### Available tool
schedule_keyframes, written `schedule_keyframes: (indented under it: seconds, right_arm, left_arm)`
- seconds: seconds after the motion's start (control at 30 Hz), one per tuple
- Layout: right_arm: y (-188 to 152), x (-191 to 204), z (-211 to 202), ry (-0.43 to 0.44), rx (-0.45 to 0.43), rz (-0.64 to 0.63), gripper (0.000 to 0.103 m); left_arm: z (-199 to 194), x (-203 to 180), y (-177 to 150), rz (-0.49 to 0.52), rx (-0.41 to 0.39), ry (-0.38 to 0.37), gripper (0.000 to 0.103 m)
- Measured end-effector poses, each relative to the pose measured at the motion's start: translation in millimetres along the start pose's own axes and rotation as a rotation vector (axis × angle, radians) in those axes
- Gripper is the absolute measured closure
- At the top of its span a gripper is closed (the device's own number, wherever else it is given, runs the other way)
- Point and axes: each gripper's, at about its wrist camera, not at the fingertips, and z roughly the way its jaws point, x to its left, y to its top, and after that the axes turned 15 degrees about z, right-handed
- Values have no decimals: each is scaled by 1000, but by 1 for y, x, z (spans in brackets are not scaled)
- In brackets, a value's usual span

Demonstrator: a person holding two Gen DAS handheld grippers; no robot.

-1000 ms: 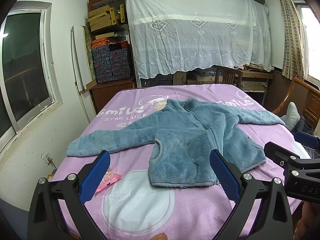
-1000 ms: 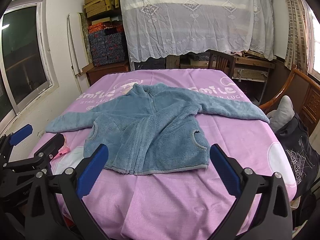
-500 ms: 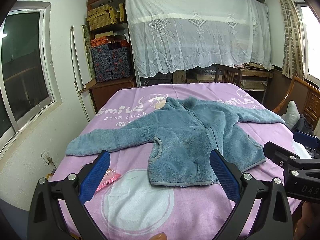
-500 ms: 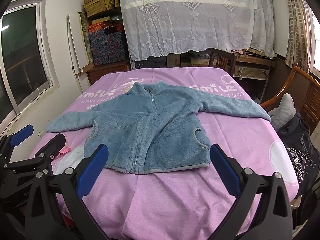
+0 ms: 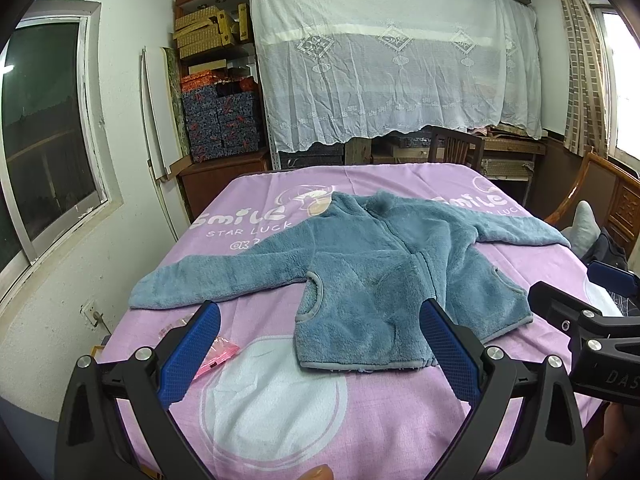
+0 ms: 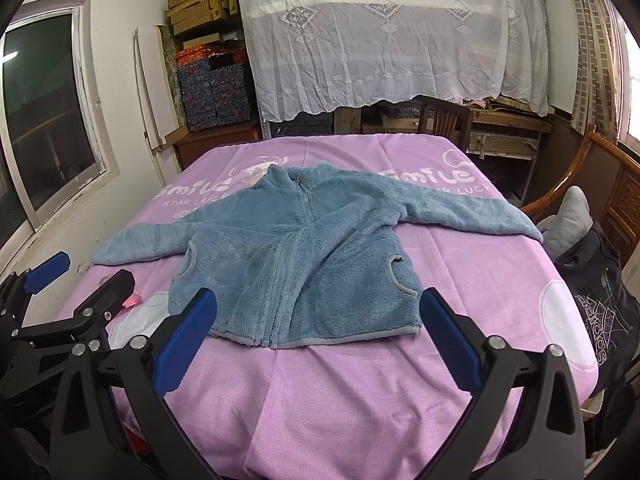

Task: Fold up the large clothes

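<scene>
A bed (image 5: 360, 420) covered in a pink-purple sheet (image 6: 360, 380) carries everything. The sheet is printed with white "Smile" lettering toward 12 o'clock and a large white circle (image 5: 272, 400) near 7 o'clock. A blue fleece jacket (image 5: 380, 280) lies flat on it at the centre, front up, collar toward 12 o'clock, hem toward 6 o'clock, with one sleeve stretched toward 9 o'clock and the other toward 3 o'clock. A small pink wrapper (image 5: 218, 354) lies on the sheet at about 8 o'clock, just below the 9 o'clock sleeve and apart from it.
</scene>
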Motion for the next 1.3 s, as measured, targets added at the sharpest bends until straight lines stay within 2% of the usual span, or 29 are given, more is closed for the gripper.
schedule_keyframes:
  seconds: [0.3,0.57,0.77,1.0,1.1,1.3]
  right_arm:
    - [0,-4,4,2,2,19,4]
    - [-2,-26,19,76,8,64,4]
    - [1,-57,41,73,27,125,4]
    - [5,-89,64,120,21,184,4]
    - [7,-97,77,97,53,174,4]
    - [13,-121,108,56,145,193,4]
  left_arm:
    - [7,-1,-1,1,14,-4,3]
    - [30,7,-9,-37,48,-40,3]
    - [64,10,-18,-33,108,-48,3]
    - [109,22,-30,-60,190,-72,3]
    - [126,29,-34,-78,227,-108,3]
    - [160,61,-46,-193,313,-243,3]
